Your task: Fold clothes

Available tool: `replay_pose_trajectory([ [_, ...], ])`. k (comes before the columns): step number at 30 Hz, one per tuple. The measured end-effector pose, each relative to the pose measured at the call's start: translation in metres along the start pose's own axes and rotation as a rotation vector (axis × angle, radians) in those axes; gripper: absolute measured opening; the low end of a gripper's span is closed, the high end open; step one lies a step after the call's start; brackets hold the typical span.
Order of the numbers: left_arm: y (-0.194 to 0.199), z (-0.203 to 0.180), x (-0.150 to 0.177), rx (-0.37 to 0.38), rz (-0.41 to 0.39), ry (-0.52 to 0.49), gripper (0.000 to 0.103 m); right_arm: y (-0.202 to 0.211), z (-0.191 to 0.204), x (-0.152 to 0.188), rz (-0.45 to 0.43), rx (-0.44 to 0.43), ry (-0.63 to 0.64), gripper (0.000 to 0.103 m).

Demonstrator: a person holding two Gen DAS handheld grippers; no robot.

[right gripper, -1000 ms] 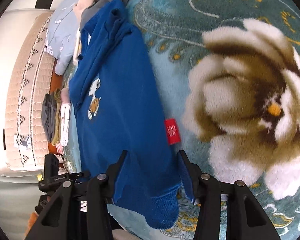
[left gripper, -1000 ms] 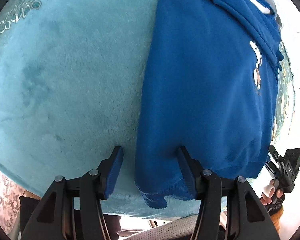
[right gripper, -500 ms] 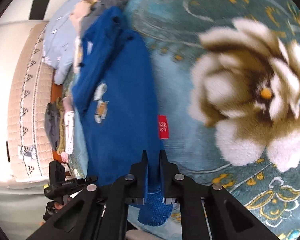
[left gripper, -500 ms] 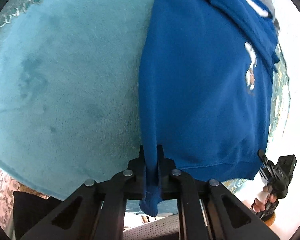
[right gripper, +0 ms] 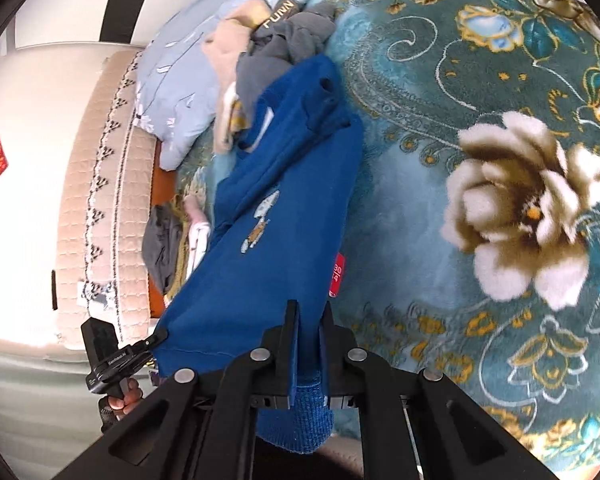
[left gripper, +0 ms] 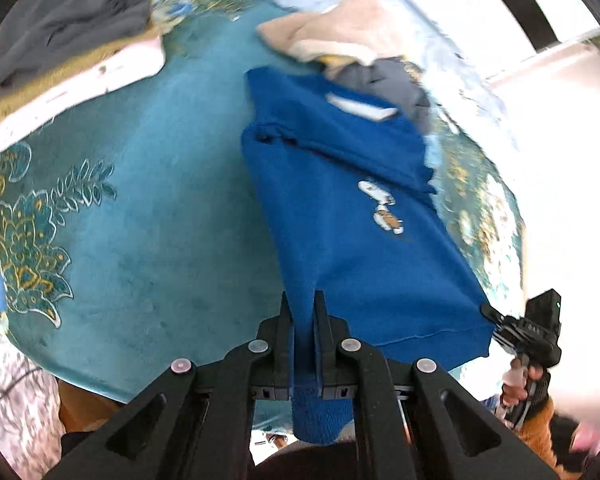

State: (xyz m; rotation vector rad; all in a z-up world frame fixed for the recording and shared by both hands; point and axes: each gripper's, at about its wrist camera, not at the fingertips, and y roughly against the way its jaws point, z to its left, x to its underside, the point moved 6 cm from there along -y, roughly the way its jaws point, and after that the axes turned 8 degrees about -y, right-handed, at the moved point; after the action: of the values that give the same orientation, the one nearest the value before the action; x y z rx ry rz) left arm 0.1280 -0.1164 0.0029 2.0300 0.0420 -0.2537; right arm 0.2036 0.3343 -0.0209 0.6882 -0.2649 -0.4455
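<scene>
A blue sweatshirt with a small cartoon print lies stretched over the teal blanket, its hem end lifted. My left gripper is shut on one corner of the ribbed hem, which hangs out below the jaws. My right gripper is shut on the other hem corner of the blue sweatshirt, beside a red size tag. Each view shows the other gripper at the far hem corner: the right gripper and the left gripper. The collar end rests near a clothes pile.
A heap of beige and grey clothes lies at the sweatshirt's collar end, against a pale blue pillow. Folded grey and pink garments are stacked at the blanket's far left. A quilted headboard stands beyond. The floral blanket stretches to the right.
Both grippers went from open around the hem corners to shut on them. Both then rose, lifting the hem end of the sweatshirt off the blanket, and more of the bed came into view.
</scene>
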Motion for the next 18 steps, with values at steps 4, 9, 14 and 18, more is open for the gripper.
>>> replay_pose_trajectory([
  [4, -0.005, 0.0, -0.008, 0.027, 0.009, 0.017, 0.007, 0.003, 0.003, -0.016, -0.009, -0.016, -0.046, 0.009],
  [9, -0.015, 0.011, -0.036, 0.008, 0.001, 0.141, 0.004, -0.005, 0.013, -0.058, -0.025, -0.008, -0.087, 0.009],
  [14, -0.033, 0.026, -0.05, -0.008, 0.039, 0.214, 0.004, -0.025, 0.016, -0.089, -0.017, 0.039, -0.118, 0.009],
  [18, -0.07, 0.01, -0.054, 0.029, 0.125, 0.209, 0.004, -0.032, 0.009, -0.1, -0.024, 0.064, -0.13, 0.009],
])
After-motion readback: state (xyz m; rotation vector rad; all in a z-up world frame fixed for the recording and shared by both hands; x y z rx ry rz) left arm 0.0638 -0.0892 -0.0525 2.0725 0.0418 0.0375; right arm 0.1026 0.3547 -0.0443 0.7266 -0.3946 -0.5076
